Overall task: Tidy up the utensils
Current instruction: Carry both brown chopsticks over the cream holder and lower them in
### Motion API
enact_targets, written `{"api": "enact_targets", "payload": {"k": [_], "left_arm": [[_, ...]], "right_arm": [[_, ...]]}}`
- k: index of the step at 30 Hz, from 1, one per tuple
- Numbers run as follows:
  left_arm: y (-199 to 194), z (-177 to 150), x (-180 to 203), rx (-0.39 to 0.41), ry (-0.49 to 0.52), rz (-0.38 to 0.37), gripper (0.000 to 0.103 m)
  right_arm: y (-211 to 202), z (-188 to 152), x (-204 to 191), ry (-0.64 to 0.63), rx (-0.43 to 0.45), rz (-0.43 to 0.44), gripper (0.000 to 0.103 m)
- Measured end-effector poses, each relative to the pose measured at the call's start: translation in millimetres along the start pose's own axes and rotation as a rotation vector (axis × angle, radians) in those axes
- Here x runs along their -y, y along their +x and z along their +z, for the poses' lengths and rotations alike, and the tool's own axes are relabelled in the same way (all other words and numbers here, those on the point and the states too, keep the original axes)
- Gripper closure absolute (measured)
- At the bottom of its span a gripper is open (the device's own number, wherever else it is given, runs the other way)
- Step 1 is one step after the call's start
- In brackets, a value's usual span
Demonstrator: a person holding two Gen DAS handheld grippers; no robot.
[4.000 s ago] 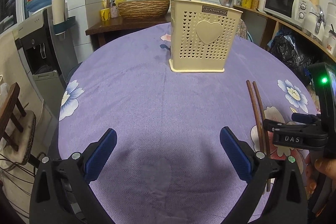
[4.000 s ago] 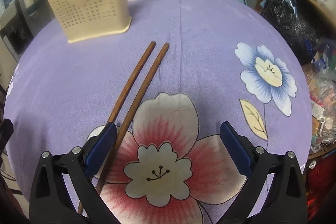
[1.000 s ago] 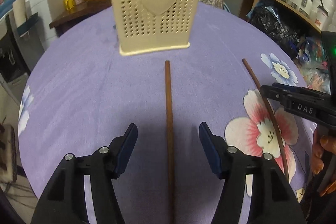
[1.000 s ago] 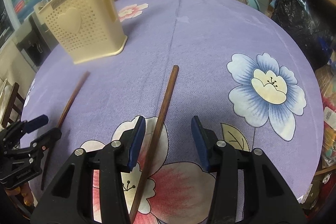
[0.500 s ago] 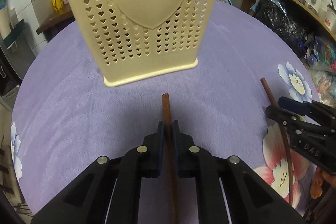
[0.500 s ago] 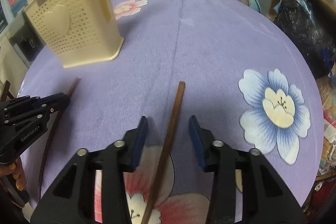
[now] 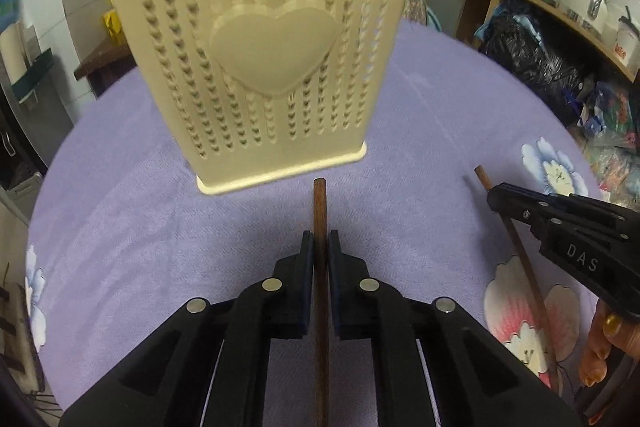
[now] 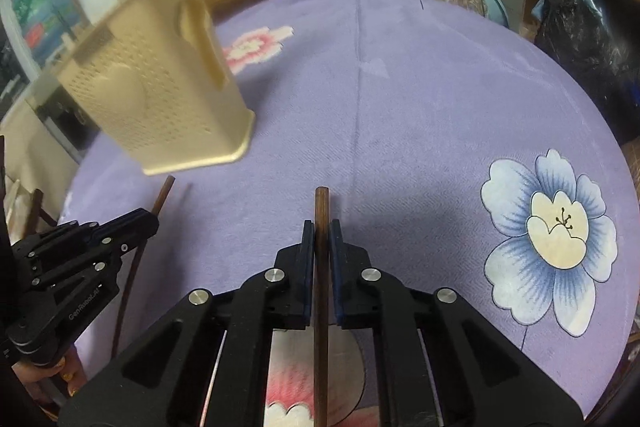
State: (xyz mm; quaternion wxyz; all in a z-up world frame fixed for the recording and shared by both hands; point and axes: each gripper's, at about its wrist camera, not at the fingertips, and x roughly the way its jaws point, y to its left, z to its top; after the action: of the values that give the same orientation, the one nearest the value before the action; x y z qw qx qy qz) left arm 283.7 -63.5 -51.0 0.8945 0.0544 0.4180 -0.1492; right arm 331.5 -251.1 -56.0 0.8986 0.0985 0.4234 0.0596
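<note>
Two chopsticks, one pinched in each of my tongs. My left gripper (image 7: 320, 247) has its blue pads pressed together on the left chopstick (image 7: 319, 211), which runs straight up the middle of that view, its blunt tip poking out just past the pads. My right gripper (image 8: 321, 235) does the same with the right chopstick (image 8: 321, 215), again dead centre in its own picture. I hold each stick near its far end, along the line of the fingers, so I judge the tips can be steered like pointers toward an opening.

Each gripper shows in the other's view: the right one at the right edge of the left picture, the left one at lower left of the right picture, both with the sticks slanting beneath them.

Further out stands the cream holder (image 7: 256, 67), perforated with little hearts and one big heart on its face, upright on the purple flowered tablecloth (image 7: 120, 227). It fills the upper middle of the left view and the upper left of the right one (image 8: 156, 99). Both tips point its way but are apart from it. Its open top is above the tips, so I expect to lift before dropping them in.
</note>
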Motion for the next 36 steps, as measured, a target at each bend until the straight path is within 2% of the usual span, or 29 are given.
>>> {"api": "enact_targets", "payload": {"k": [7,12,17,20,30,36], "left_arm": [[-90,5,-15,0.193,-0.050,-0.089,0.095],[-143,6,-20,0.321,-0.046,-0.089,0.095],[-161,8,-22,0.362,-0.057,-0.108,0.095],[-166,8,-21,0.381,-0.055,-0.092,0.095],[-171,10,-32,0.395,-0.095,-0.117,0.095],[-189,33,-35,0.433,-0.087,-0.129,0.095]], "right_arm": [[-88,9,-17,-0.061,0.162,0.162,0.095],[-148,7,-26,-0.116,0.257,0.239,0.095],[-175,9,-27,-0.133,0.288,0.297,0.095],[-179,11,-30,-0.144,0.302,0.294,0.095],[-181,18,-39,-0.177,0.307,0.284,0.095],[-190,45,-51,-0.197,0.328,0.304,0.095]]}}
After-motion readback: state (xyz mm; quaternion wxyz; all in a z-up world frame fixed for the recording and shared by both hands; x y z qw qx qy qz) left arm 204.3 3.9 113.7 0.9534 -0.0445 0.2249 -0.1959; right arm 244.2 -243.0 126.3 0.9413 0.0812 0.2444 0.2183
